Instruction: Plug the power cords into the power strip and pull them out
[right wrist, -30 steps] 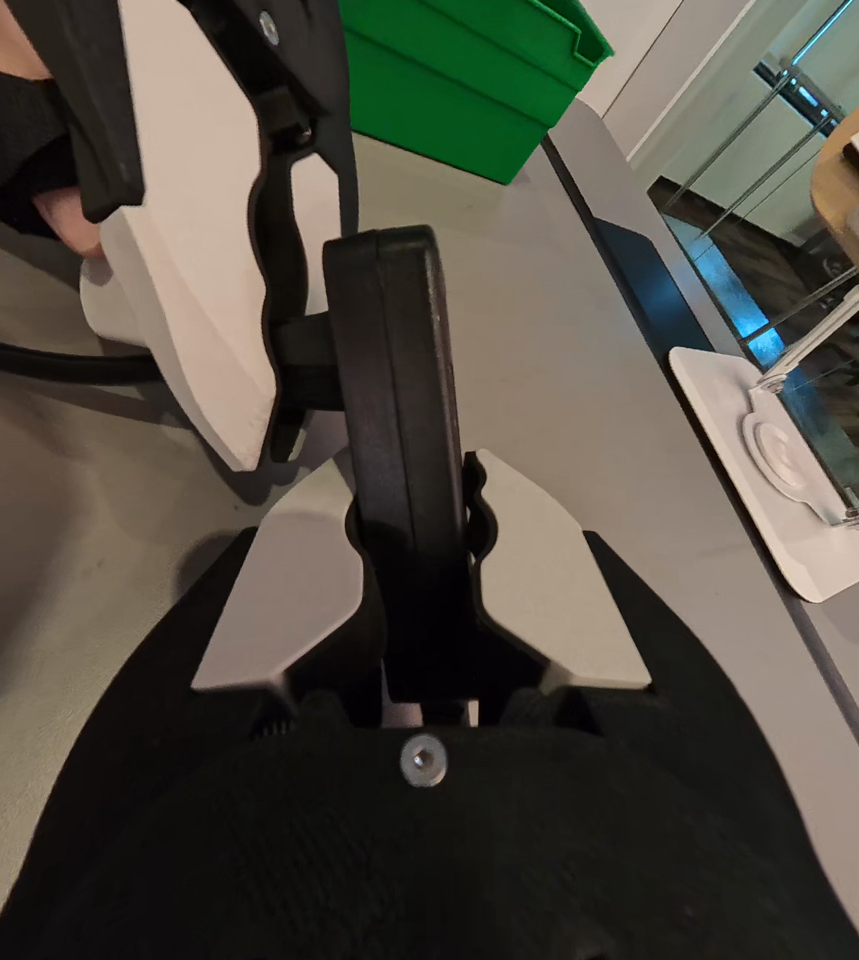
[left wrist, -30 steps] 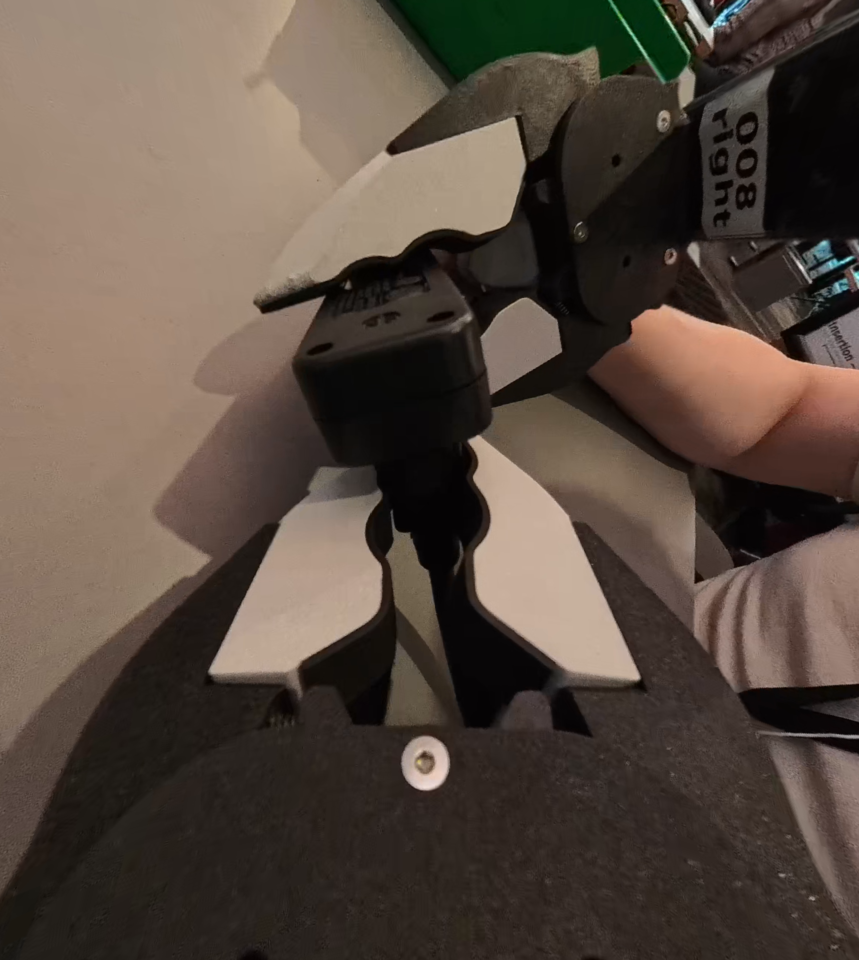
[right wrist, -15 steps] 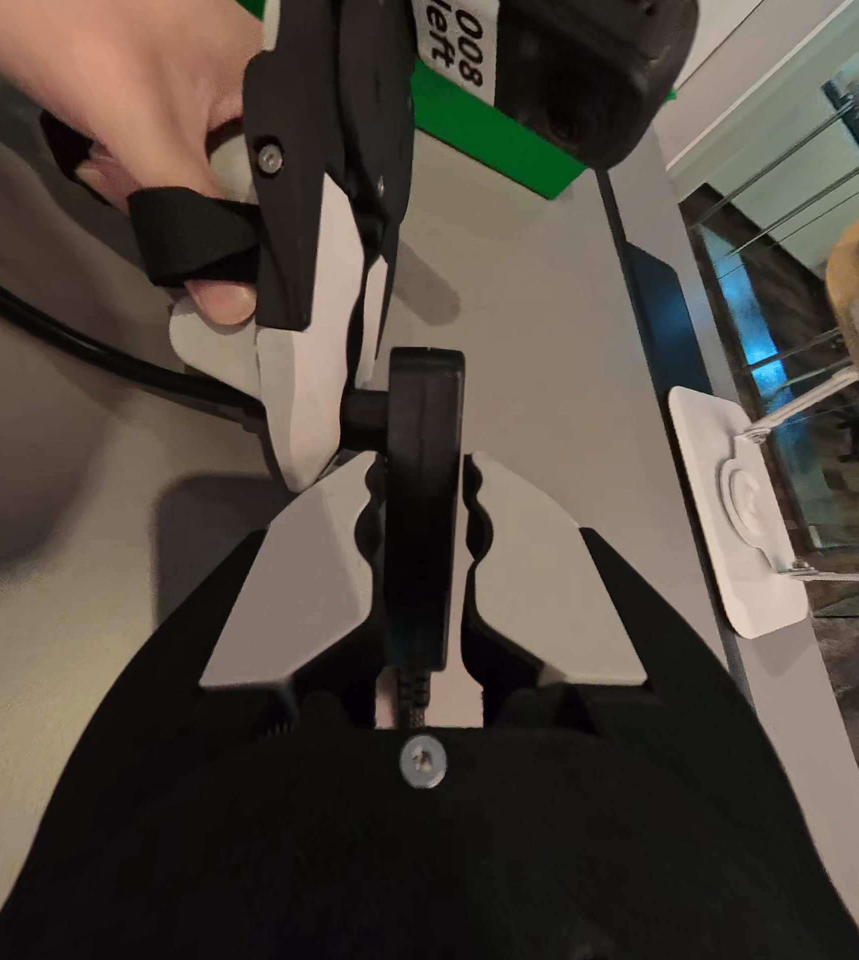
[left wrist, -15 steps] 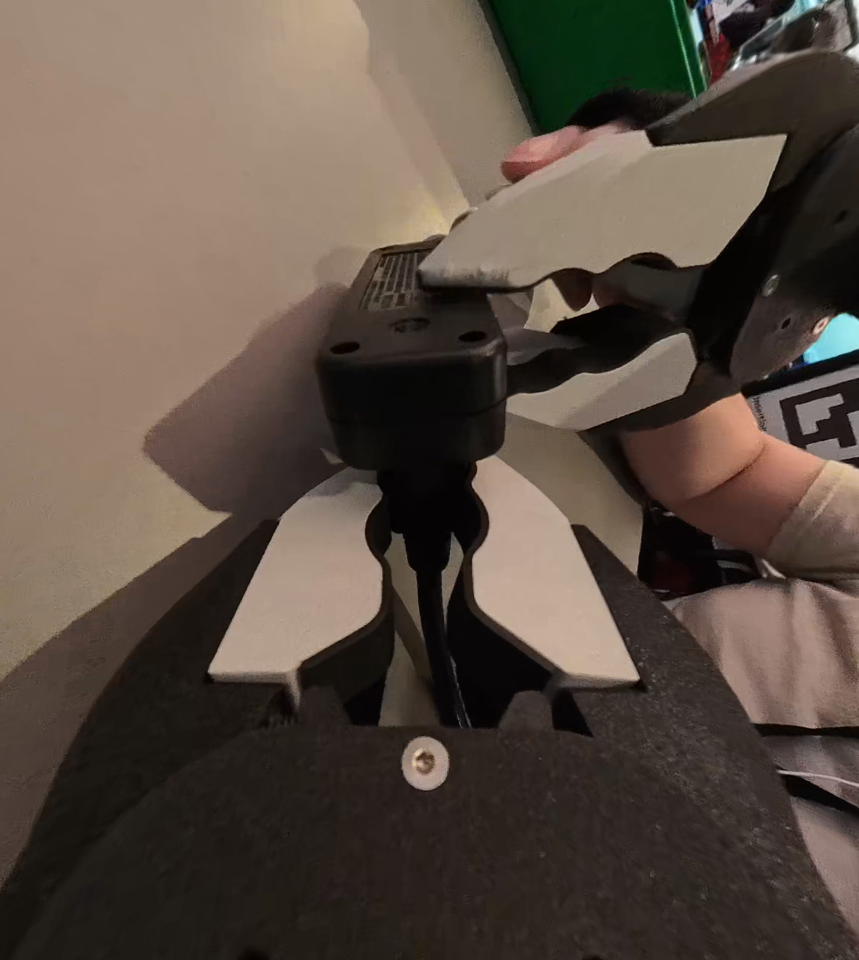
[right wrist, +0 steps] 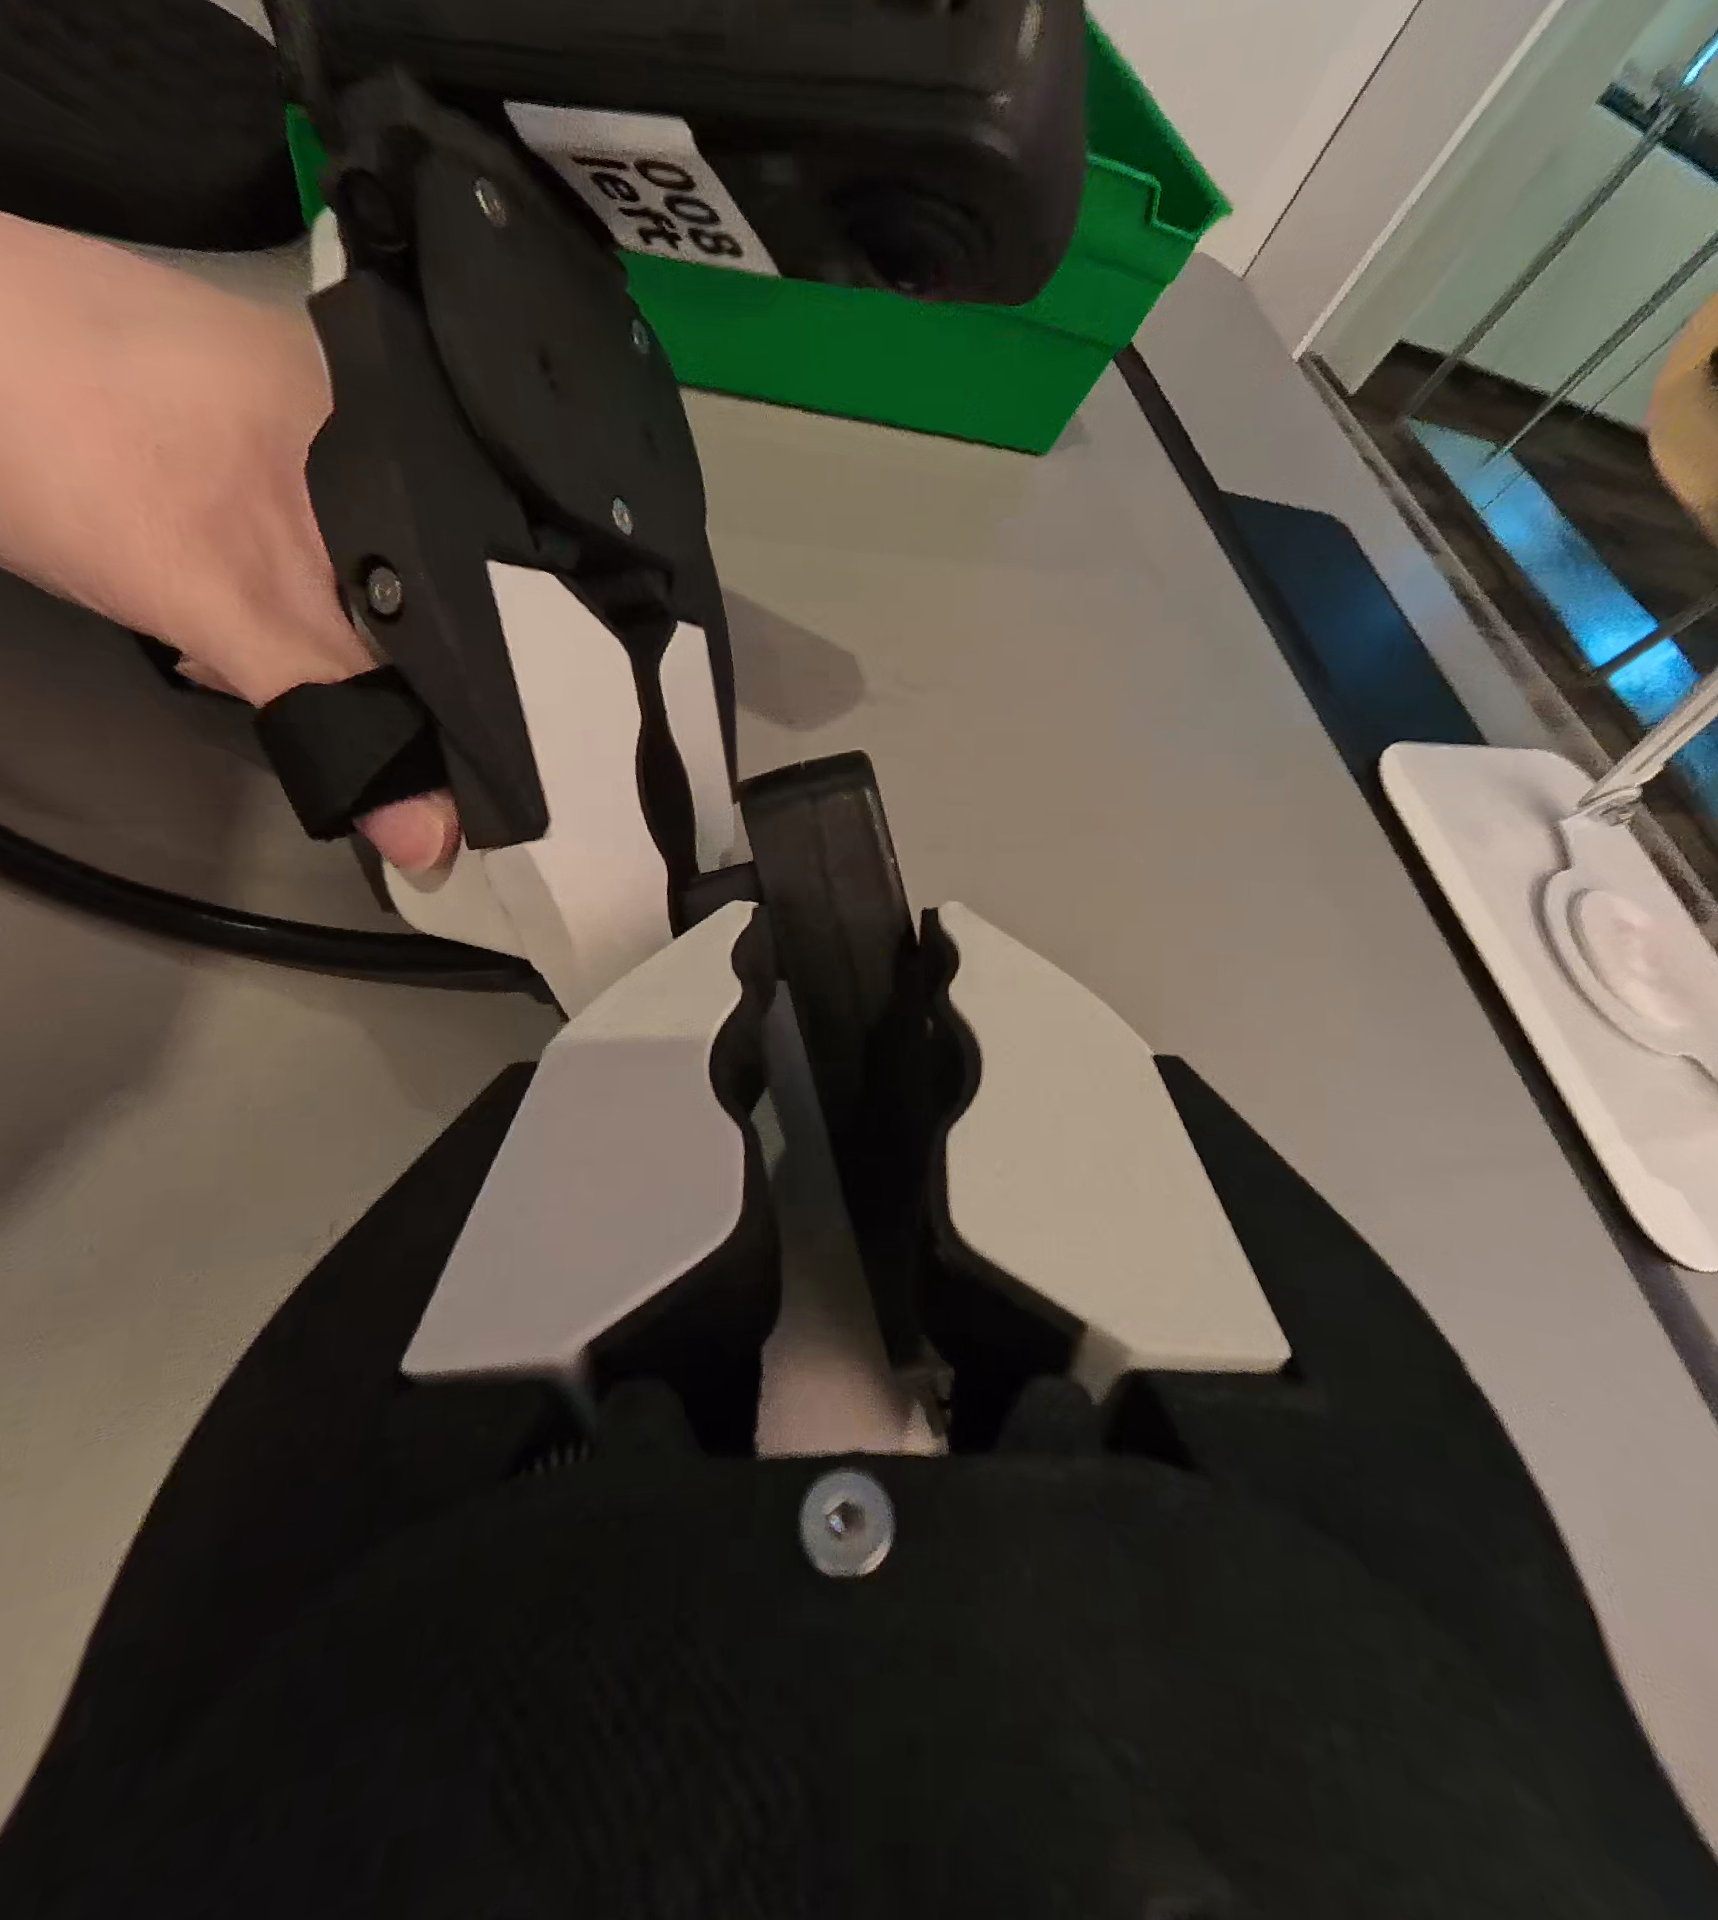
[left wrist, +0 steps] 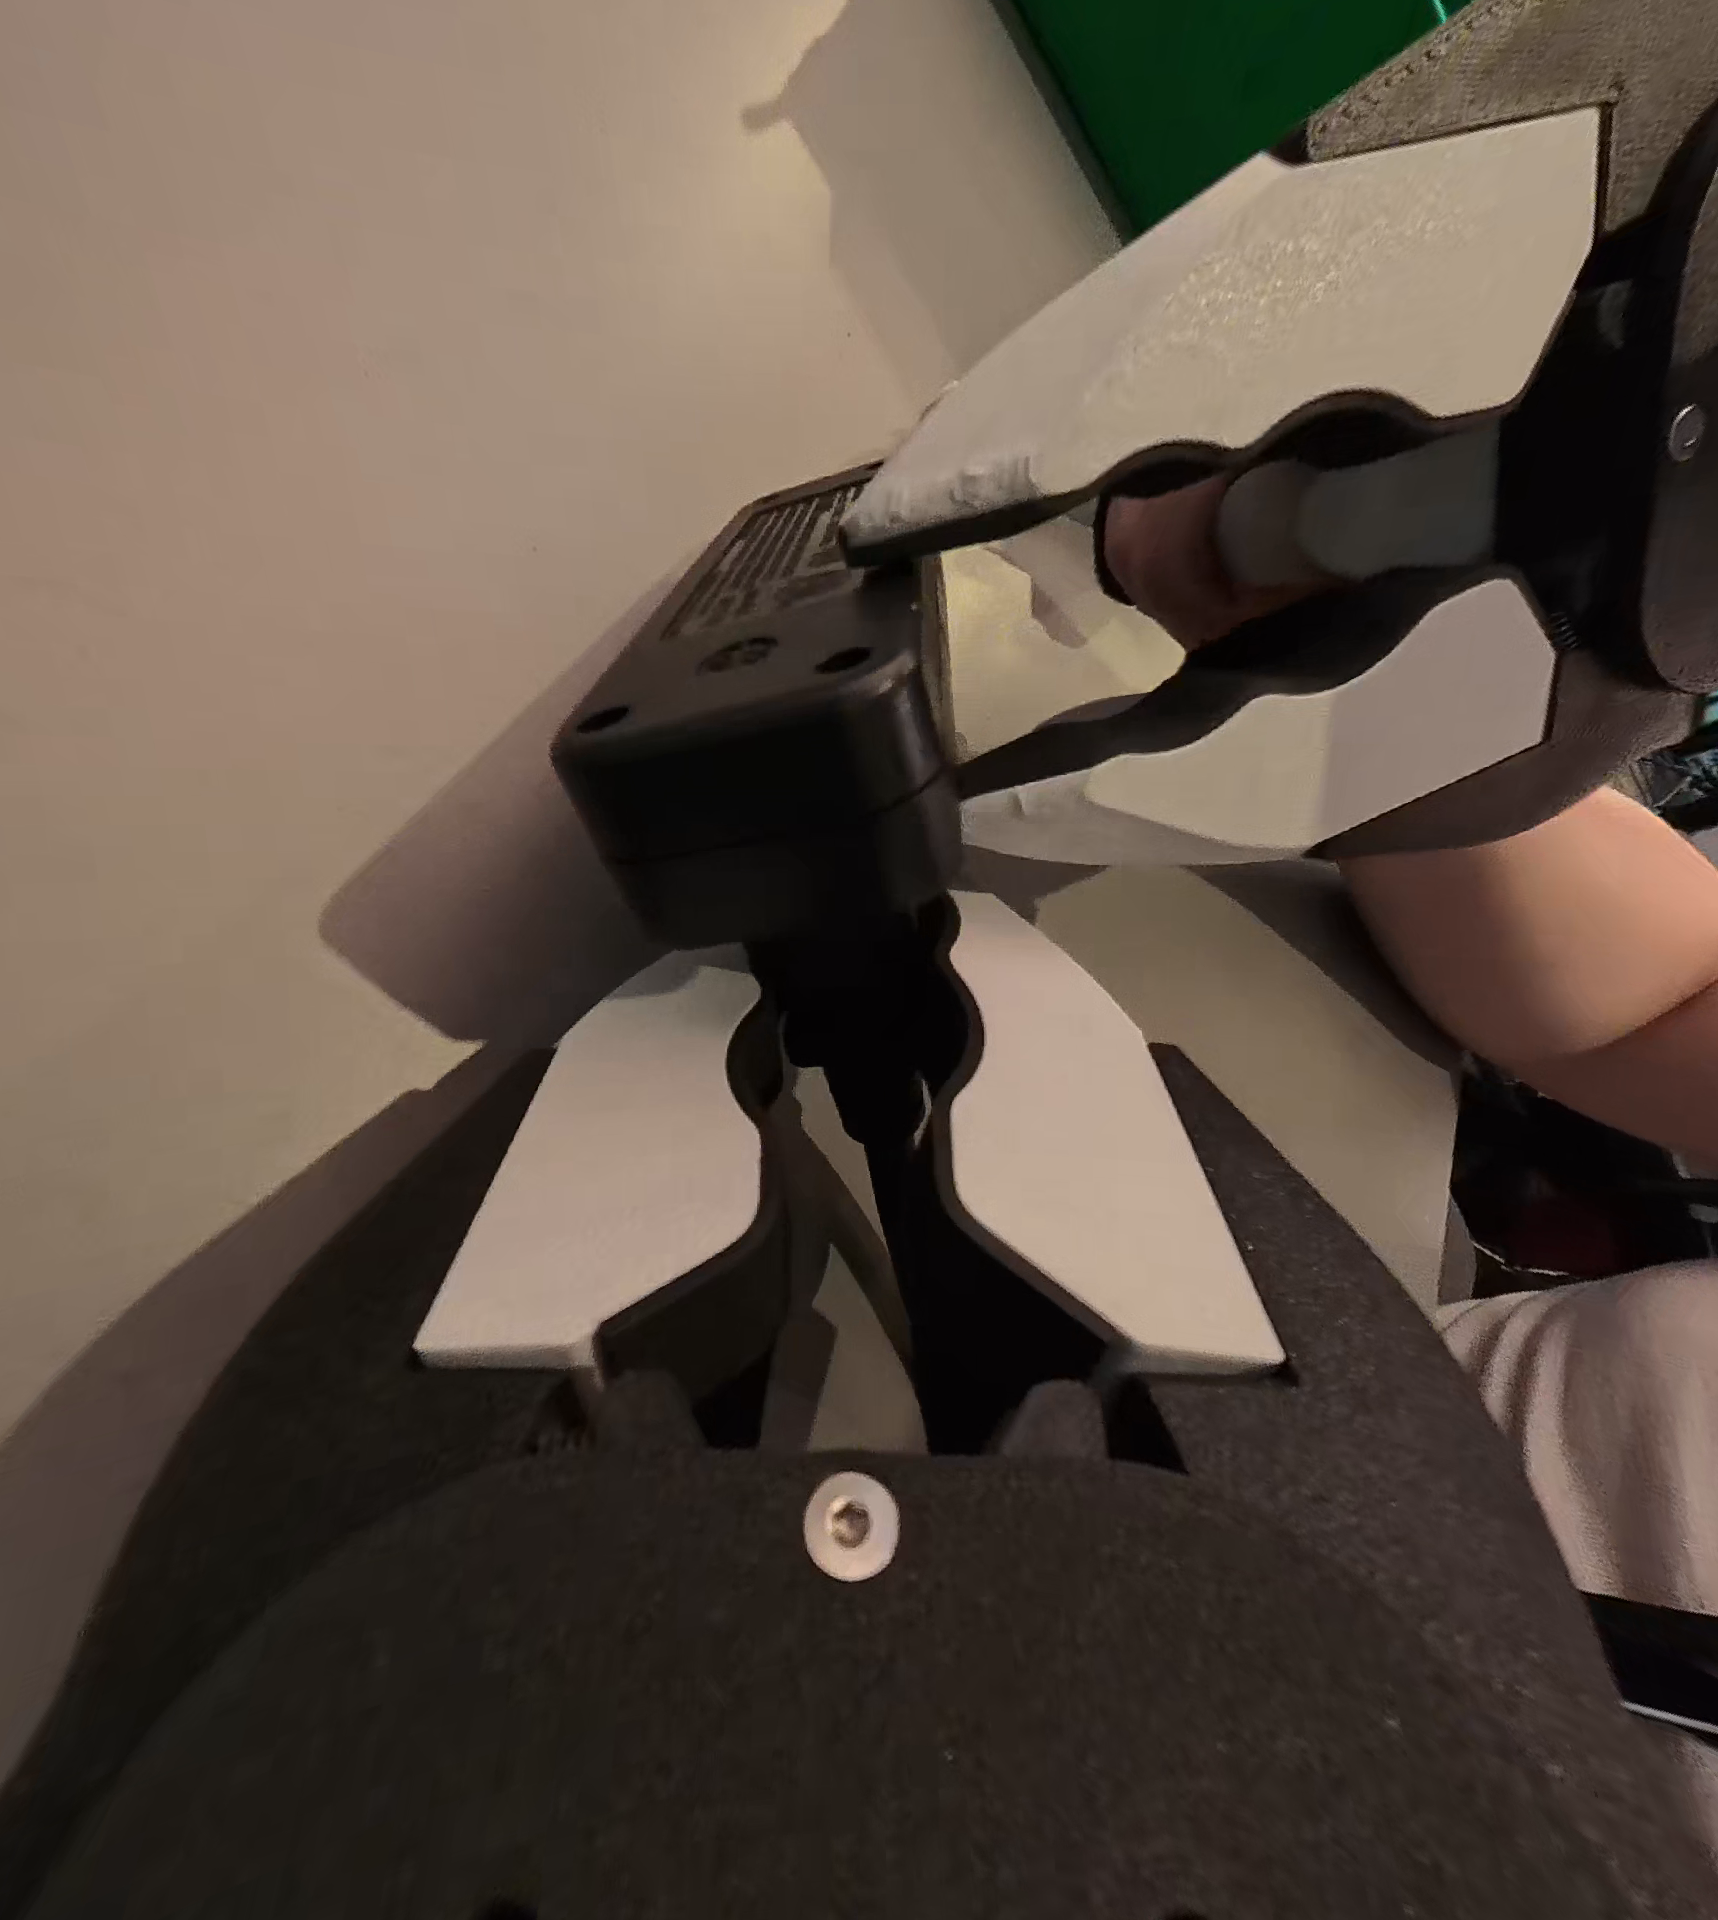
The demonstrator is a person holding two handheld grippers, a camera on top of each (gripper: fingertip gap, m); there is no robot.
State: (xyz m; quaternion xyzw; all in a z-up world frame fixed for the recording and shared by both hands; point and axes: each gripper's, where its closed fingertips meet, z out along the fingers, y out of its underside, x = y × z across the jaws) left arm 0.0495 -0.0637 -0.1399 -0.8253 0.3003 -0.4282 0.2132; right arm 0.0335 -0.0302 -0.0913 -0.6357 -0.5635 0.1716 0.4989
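My left tool [left wrist: 855,997] is closed on the black plug [left wrist: 860,1003] of a power cord [left wrist: 896,1226]; the cord runs back between its two fingers toward the camera. The plug meets the end face of the black power strip [left wrist: 761,769], which is held clear above the surface [left wrist: 159,520].

My right tool [right wrist: 839,935] grips the power strip [right wrist: 834,883] edge-on, one finger on each broad face. In the left wrist view this tool [left wrist: 922,665] enters from the right, its upper finger lying on the labelled back of the strip and its lower finger under the opposite face.

Beyond, the cord [right wrist: 159,914] trails over the left part of the surface [right wrist: 990,644]. A green bin [right wrist: 917,322] stands at the far edge. A white plate [right wrist: 1520,997] lies on the right edge.
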